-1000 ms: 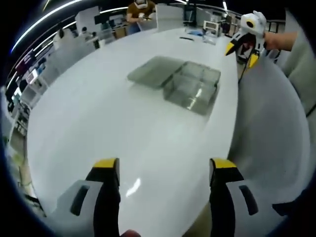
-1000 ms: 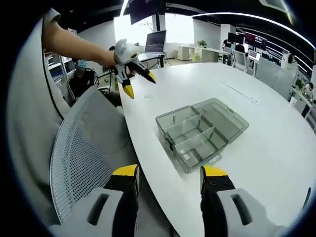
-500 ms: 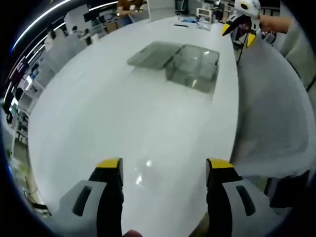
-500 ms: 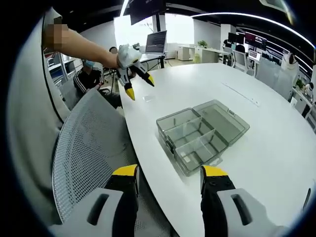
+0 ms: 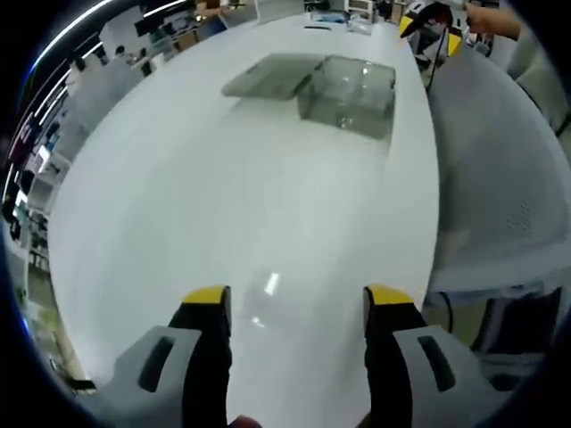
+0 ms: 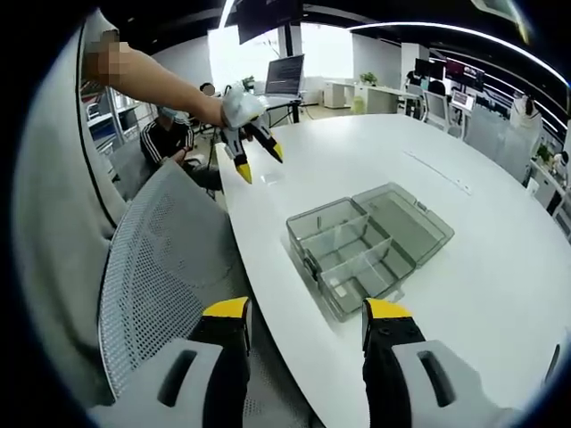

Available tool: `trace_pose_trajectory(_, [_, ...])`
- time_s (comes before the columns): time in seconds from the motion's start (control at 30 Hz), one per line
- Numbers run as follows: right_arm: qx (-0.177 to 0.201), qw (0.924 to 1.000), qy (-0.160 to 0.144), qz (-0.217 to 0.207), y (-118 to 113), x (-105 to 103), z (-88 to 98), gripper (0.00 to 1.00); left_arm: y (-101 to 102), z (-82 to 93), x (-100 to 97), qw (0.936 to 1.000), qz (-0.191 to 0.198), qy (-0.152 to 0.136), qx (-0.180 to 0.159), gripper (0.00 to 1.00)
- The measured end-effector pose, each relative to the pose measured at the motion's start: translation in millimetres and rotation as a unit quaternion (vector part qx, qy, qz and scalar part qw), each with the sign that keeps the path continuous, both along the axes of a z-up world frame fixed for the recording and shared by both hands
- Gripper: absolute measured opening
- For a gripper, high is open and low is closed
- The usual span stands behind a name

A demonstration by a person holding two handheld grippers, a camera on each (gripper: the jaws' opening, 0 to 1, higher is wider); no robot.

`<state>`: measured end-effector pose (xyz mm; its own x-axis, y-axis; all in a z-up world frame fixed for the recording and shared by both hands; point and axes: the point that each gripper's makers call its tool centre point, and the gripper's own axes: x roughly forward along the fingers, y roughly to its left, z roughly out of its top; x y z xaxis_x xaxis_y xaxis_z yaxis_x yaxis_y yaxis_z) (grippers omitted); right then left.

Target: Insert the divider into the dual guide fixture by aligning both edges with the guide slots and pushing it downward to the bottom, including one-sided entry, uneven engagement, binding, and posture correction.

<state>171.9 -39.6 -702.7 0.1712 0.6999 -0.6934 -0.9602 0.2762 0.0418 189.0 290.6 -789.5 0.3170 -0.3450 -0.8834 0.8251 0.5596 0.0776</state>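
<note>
while both grippers hang above the white table [image 5: 223,205], the clear box [image 6: 368,245] lies on it with its lid folded flat open beside the tray. in the right gripper view the right gripper [image 6: 303,316] has its yellow-tipped jaws spread wide with nothing between them; the box sits just beyond the jaw tips, a little to the right, near the table's edge. thin walls split the tray into compartments; whether any of them is the loose divider i cannot tell. the left gripper [image 6: 259,159] shows in that view too, held by a bare arm, well beyond the box and to its left, its jaws parted and pointing down over the table's edge. a mesh chair [image 6: 161,267] stands beside the table at the left.

in the left gripper view the left gripper [image 5: 294,303] is likewise wide open and empty, over bare tabletop. there the box [image 5: 348,85] lies well ahead of it, far up the table, and the right gripper [image 5: 430,20] hovers just past the box at the top right.
</note>
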Motion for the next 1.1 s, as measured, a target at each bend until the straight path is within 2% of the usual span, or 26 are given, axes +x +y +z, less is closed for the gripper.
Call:
trace_pose_trajectory(0.37, [0.001, 1.0000, -0.003, 0.005, 6, -2, 4.3, 0.46, 4, -9.2, 3.9, 0.9990, -0.034, 0.013, 0.024, 0.51])
trace_pose_trajectory(1.1, [-0.006, 1.0000, -0.002, -0.003, 0, -5, 7.2, 0.46, 1, -21.1, 9.4, 0.9955, -0.075, 0.046, 0.033, 0.42])
